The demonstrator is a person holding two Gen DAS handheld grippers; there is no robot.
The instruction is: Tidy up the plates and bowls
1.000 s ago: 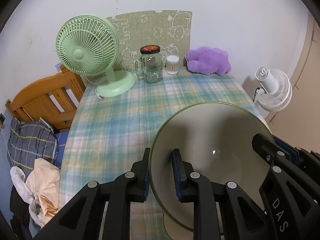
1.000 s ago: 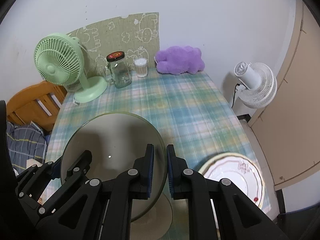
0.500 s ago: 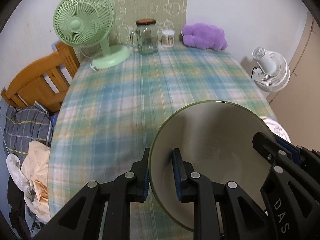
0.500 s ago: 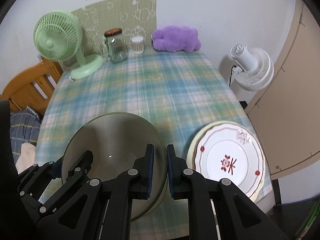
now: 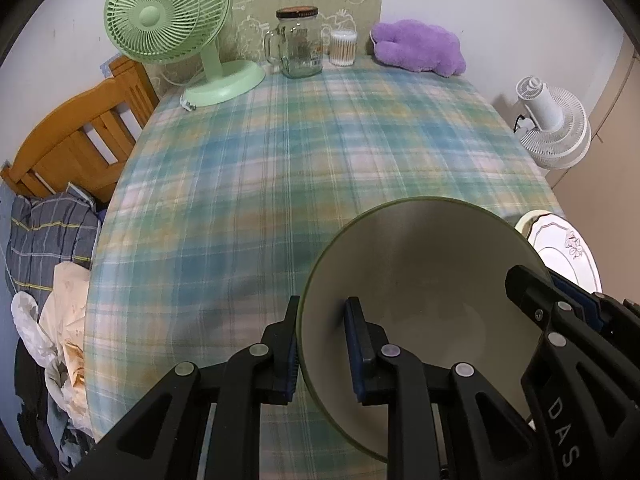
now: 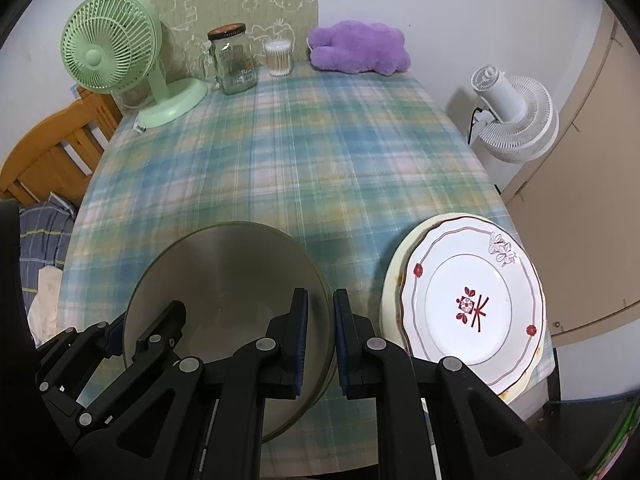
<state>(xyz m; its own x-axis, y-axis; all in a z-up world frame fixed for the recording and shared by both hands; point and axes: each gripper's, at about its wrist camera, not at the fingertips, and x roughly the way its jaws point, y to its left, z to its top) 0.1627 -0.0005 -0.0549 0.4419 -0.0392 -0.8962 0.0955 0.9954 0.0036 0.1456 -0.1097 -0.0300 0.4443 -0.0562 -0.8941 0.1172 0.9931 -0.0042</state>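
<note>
Two grippers: both clamped on one bowl [image 5: 420,304], on opposite sides of its rim.
Left gripper [image 5: 322,344]: fingers closed on the bowl's left wall, one pad outside, one inside.
Right gripper [image 6: 320,338]: fingers closed on the bowl's right wall, in the same way.
Bowl: large, cream inside with a dark green rim, empty; held above the near part of the table [image 5: 320,152], tilted toward the cameras. Whether its foot touches the cloth cannot be told; the underside is hidden.
Plates [image 6: 468,304]: a white plate with a red motif lies on top of a larger cream plate at the table's near right corner, just beside the bowl and apart from it.
Done, as judged: the plates are stacked in one place.
Left, as judged: the bowl is not yet set down or released. A likely spot is the bare cloth to the left of the stack; on top of the plates is also possible.
Other bowls: none in view.
Far edge: green fan [image 5: 168,12], glass jar [image 5: 298,44], cotton swab tub [image 5: 343,48] and purple plush [image 5: 418,46] stand well apart from the work area.
</note>
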